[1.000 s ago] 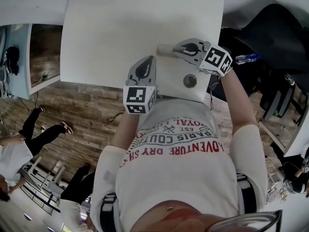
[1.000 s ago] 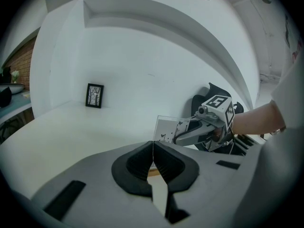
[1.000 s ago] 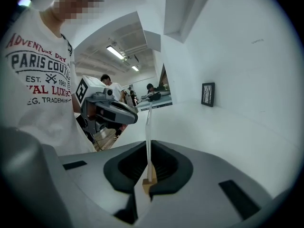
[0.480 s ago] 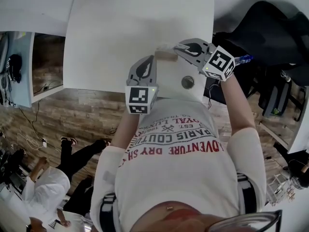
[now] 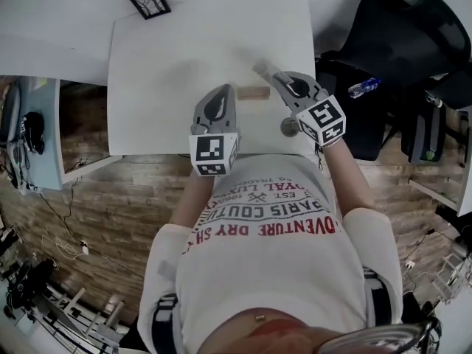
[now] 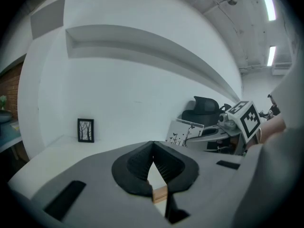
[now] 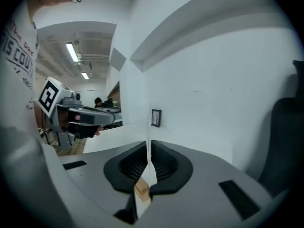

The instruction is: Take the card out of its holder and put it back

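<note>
Card (image 6: 184, 133) is pinched between the closed jaws of the right gripper (image 7: 148, 146), held up off the white table (image 5: 169, 57). The left gripper (image 6: 152, 145) has its jaw tips together with nothing between them. The wooden holder (image 5: 254, 93) lies on the tabletop just ahead of them. Only the left gripper view shows the card's printed face; the right gripper view sees it edge-on. A small framed picture (image 5: 150, 1) stands by the wall, and a black chair (image 5: 398, 28) is on the right.
</note>
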`<state>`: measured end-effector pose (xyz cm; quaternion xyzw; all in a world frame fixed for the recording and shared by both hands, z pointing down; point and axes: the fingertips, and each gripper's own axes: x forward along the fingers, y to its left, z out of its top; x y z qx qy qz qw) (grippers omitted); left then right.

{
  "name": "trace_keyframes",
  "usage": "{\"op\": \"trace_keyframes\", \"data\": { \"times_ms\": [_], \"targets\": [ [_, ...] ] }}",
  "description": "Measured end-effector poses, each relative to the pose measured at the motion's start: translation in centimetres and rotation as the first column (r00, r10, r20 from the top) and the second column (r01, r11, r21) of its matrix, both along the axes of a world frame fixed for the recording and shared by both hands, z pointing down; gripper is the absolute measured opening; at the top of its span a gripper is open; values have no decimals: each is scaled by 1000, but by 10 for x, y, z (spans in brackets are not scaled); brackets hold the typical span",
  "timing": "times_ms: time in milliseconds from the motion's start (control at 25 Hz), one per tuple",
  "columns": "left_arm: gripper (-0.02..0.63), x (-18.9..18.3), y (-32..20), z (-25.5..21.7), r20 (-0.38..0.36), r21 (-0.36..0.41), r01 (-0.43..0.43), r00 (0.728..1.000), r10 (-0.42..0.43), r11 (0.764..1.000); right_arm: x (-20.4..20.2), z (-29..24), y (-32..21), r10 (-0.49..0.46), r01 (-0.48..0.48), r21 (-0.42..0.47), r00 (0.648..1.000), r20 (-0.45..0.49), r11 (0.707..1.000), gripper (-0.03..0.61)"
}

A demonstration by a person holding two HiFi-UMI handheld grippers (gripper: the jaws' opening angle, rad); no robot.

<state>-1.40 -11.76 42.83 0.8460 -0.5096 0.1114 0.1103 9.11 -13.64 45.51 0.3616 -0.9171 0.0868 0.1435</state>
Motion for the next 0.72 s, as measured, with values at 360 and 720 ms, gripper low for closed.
{"op": "trace_keyframes", "data": {
  "times_ms": [360,720],
  "targets": [
    [25,1,12,-12,-80,-5,-80,994,79,997,35,18,23,375,-374,-40,927,9,927,35],
    [25,-6,11,-14,-77,3,-46,996,46,999,39,15,34,498,-497,-43,867,13,866,35]
  ]
}}
